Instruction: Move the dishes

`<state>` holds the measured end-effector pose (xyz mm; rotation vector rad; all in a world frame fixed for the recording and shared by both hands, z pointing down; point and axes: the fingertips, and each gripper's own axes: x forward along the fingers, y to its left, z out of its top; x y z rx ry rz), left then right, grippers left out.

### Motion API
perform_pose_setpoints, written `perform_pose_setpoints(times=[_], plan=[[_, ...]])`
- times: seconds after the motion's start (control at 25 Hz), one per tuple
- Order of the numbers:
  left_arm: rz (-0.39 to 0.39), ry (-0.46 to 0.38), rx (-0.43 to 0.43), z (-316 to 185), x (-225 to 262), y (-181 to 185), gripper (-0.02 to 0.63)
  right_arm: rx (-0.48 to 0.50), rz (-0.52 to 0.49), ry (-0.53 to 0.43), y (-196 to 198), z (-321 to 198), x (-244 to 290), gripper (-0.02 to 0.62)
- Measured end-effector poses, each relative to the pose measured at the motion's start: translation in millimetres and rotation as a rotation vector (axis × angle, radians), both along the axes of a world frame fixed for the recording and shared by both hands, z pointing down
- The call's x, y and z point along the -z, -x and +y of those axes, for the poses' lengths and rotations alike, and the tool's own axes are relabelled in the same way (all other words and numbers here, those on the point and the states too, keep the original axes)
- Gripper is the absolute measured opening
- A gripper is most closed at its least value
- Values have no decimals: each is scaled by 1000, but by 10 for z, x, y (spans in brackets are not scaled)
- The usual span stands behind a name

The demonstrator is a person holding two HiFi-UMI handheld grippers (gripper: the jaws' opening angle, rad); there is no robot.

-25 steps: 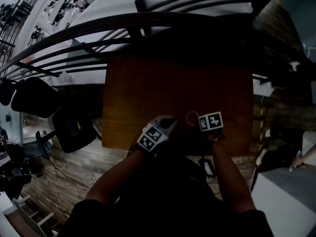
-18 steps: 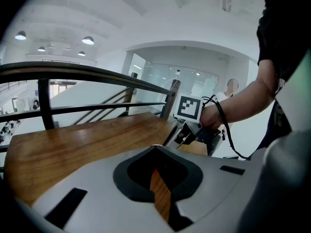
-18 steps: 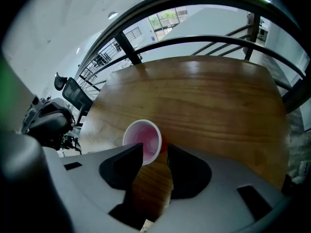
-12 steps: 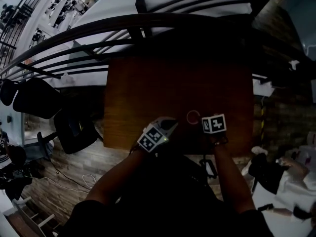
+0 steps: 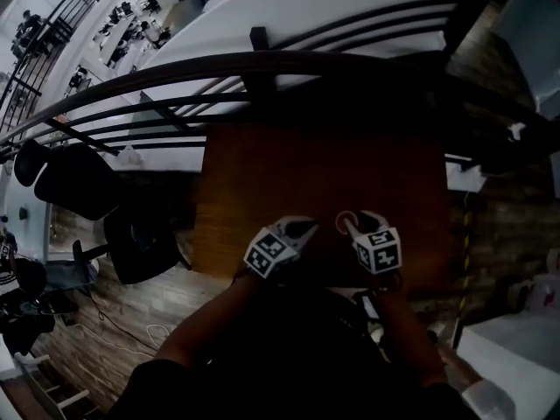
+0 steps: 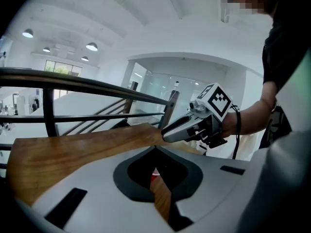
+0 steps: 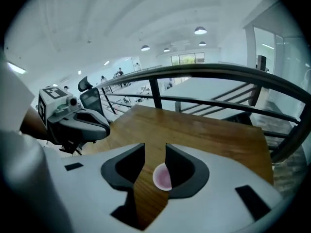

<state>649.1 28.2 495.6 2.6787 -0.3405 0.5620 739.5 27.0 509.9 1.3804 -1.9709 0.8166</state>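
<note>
A small pink dish with a white rim (image 7: 163, 177) stands on the wooden table (image 5: 315, 164) near its front edge. My right gripper (image 7: 155, 152) hangs above it, open. Its jaws have just been opening wider, and the dish shows in the gap below them, untouched. In the head view the right gripper (image 5: 357, 222) is at the table's near edge, with the left gripper (image 5: 304, 227) just to its left. The left gripper (image 6: 155, 149) has its tips together. A reddish sliver shows through the slit between its pads, and I cannot tell what it is.
A dark metal railing (image 5: 262, 59) curves along the far side of the table. Two black chairs (image 5: 79, 178) stand on the wood floor at the left. A white ledge (image 5: 507, 357) lies at the lower right. The person's dark sleeves fill the bottom of the head view.
The right gripper has lifted away from the dish and tipped back toward me. The left gripper has risen a little. The dish stays on the table.
</note>
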Motion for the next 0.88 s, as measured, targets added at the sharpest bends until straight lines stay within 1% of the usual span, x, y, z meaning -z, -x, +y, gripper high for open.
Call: perform_pose_setpoints(times=[0.12, 0.2, 0.32, 0.4, 0.52, 0.6, 0.68, 0.8, 0.88], plan=[[-1, -24, 34, -25, 124, 120, -11, 36, -14, -85, 196, -19, 206, 101], [-1, -36, 69, -44, 187, 240, -11, 76, -17, -135, 348, -47, 285, 50], [-1, -49, 129, -90, 258, 442, -9, 148, -69, -182, 628, -127, 375, 12], [-3, -48, 166, -100, 294, 598, -9, 211, -127, -196, 881, -160, 467, 11], [-8, -21, 237, -132, 327, 905, -11, 326, -226, -218, 1346, -201, 574, 9], [-6, -28, 287, -162, 372, 1146, -11, 396, -270, -225, 1684, -231, 622, 9], [-7, -32, 338, -158, 393, 1411, -11, 456, -292, -219, 2014, -222, 627, 9], [-14, -2, 421, -136, 372, 1840, -11, 556, -319, -200, 2502, -169, 639, 9], [-14, 2, 465, -135, 398, 2140, -11, 619, -336, -190, 2826, -148, 667, 9]])
